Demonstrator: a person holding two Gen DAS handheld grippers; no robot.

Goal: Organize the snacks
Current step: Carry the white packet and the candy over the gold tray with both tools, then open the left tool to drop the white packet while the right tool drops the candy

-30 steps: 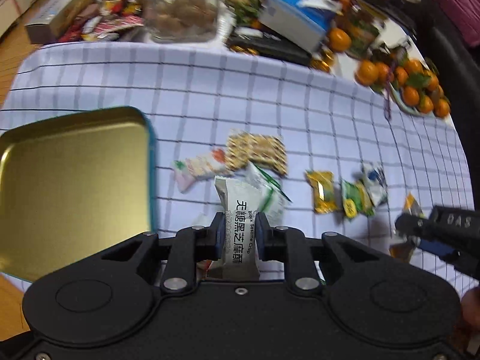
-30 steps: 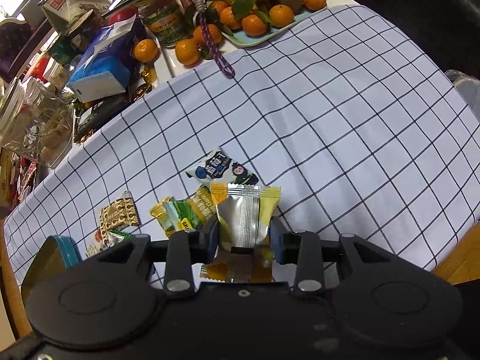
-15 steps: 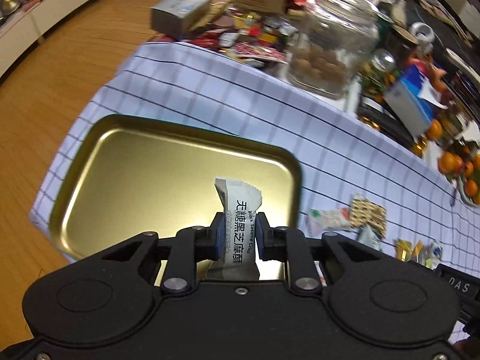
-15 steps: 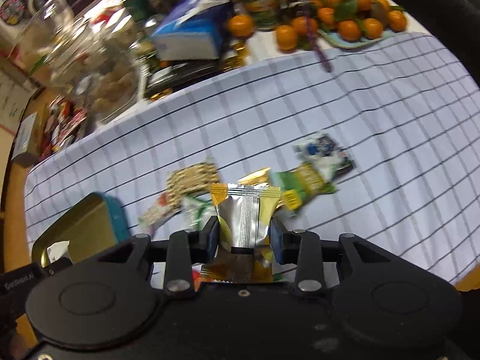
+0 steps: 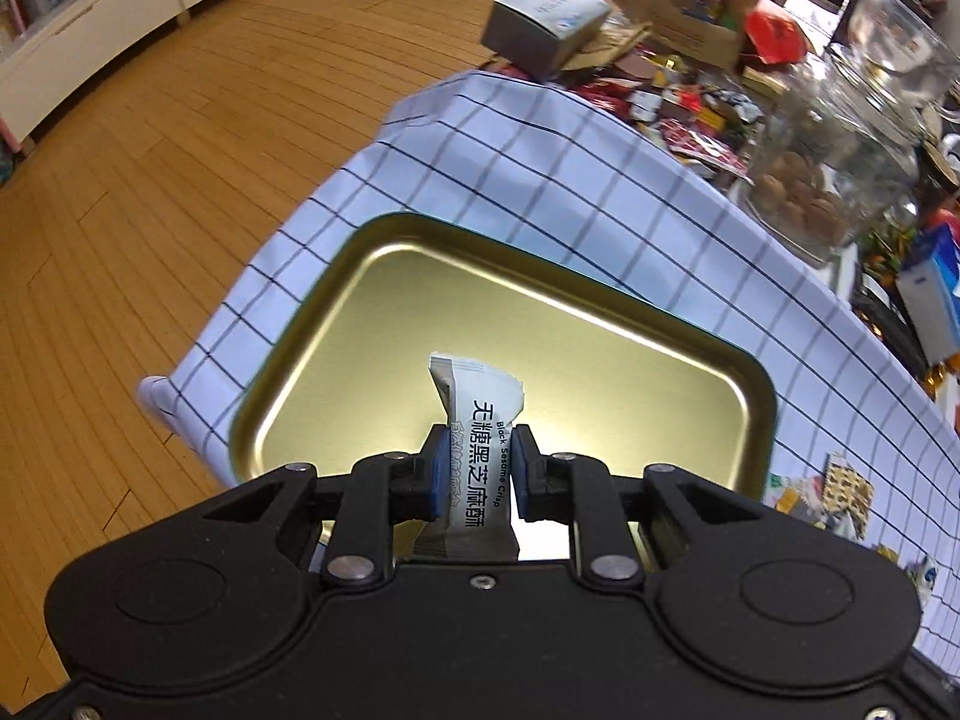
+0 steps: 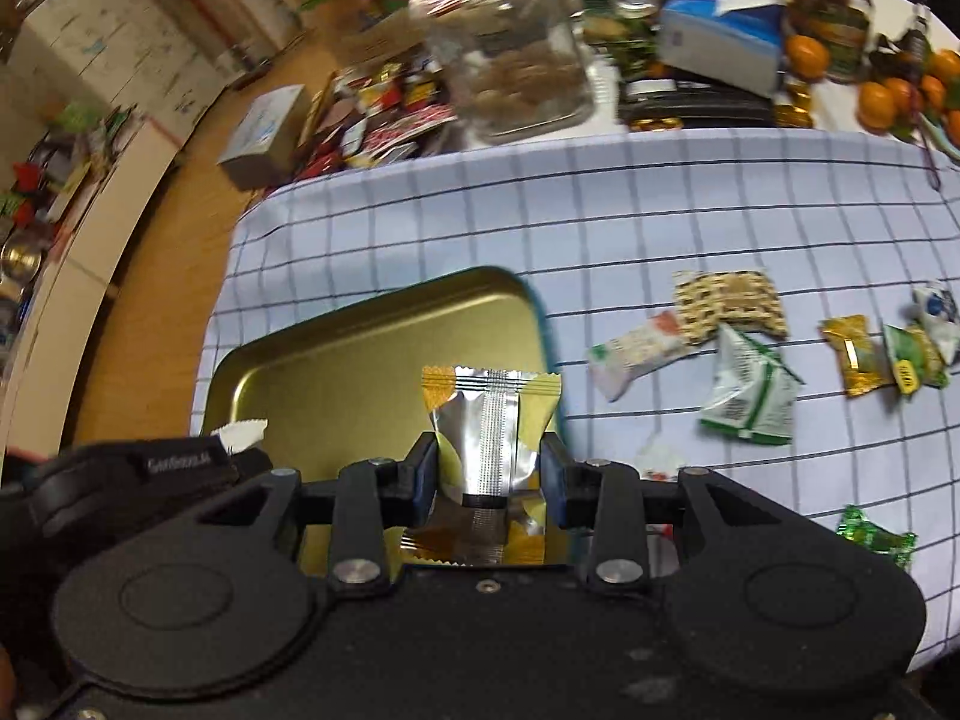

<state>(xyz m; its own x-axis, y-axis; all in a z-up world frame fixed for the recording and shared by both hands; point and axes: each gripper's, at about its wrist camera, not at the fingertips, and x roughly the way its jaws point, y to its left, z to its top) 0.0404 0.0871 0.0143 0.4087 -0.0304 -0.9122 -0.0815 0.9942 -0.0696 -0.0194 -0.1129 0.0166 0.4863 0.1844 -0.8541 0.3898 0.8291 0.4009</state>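
My left gripper (image 5: 479, 474) is shut on a white black-sesame crisp packet (image 5: 480, 432) and holds it over the gold tin tray (image 5: 384, 300), which looks bare inside. My right gripper (image 6: 489, 474) is shut on a silver and yellow snack packet (image 6: 489, 414) at the tray's (image 6: 336, 348) right edge. The left gripper (image 6: 144, 468) shows at the left of the right wrist view, with the white packet's tip (image 6: 240, 433) sticking out. Several loose snacks (image 6: 738, 360) lie on the checked cloth to the right of the tray.
The checked cloth (image 5: 570, 198) covers the table; its left edge drops to the wooden floor (image 5: 150, 180). Behind stand a glass jar (image 6: 510, 54), a grey box (image 5: 543, 21), a blue tissue box (image 6: 720, 30) and oranges (image 6: 876, 102).
Both grippers have swung left with their packets. The left one went from above the loose snacks to over the tray; the right one came up to the tray's right edge.
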